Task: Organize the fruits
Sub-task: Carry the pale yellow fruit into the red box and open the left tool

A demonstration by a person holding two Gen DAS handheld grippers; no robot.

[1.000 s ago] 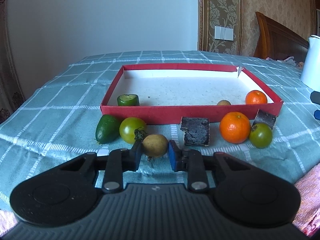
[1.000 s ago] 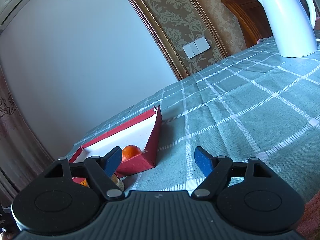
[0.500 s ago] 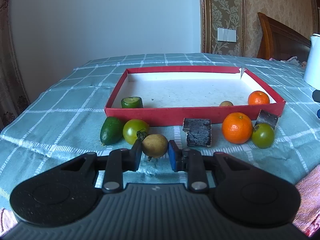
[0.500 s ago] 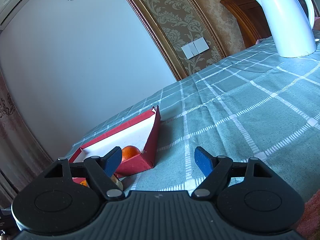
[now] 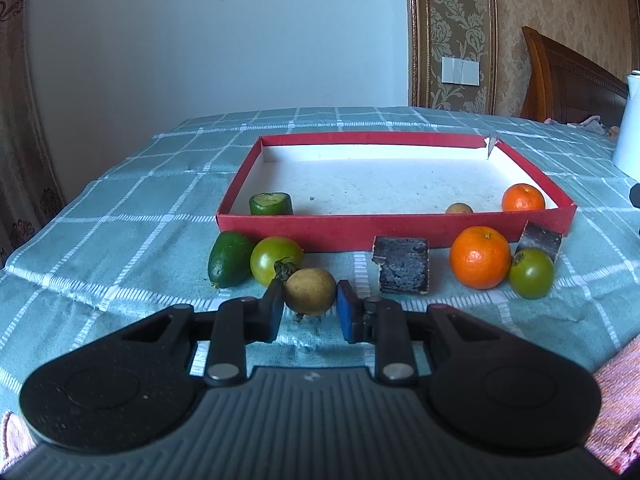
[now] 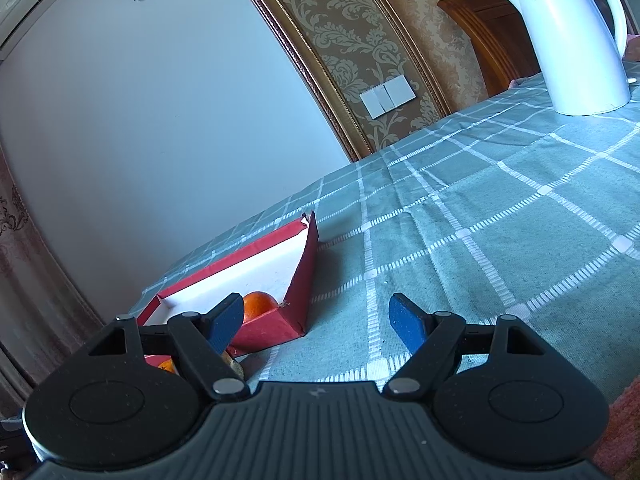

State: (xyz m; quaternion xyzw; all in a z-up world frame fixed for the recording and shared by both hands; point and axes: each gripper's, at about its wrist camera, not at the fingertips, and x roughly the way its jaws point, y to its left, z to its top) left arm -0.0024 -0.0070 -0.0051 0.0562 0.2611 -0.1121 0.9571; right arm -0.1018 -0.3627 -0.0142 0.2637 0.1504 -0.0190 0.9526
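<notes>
Fruit sorting, partly done: three pieces boxed, five left.

Left gripper [image 5: 310,308] clamps a tan fruit [image 5: 310,291] above the cloth; right gripper [image 6: 316,320] gapes empty; beyond, avocado [image 5: 227,264], two green tomatoes [image 5: 274,260], orange [image 5: 480,257] wait outside red box [image 5: 396,226].

- The left gripper [image 5: 310,307] points forward and somewhat downward, low over the table.
- Its jaws are drawn in close, the two pads pressing a small tan fruit [image 5: 310,291] from either side; the fruit sits at the fingertips.
- The right gripper [image 6: 316,318] points forward, only a little below level.
- Its jaws stand wide apart with nothing between them; the blue fingertips [image 6: 405,322] are clear of any object.
</notes>
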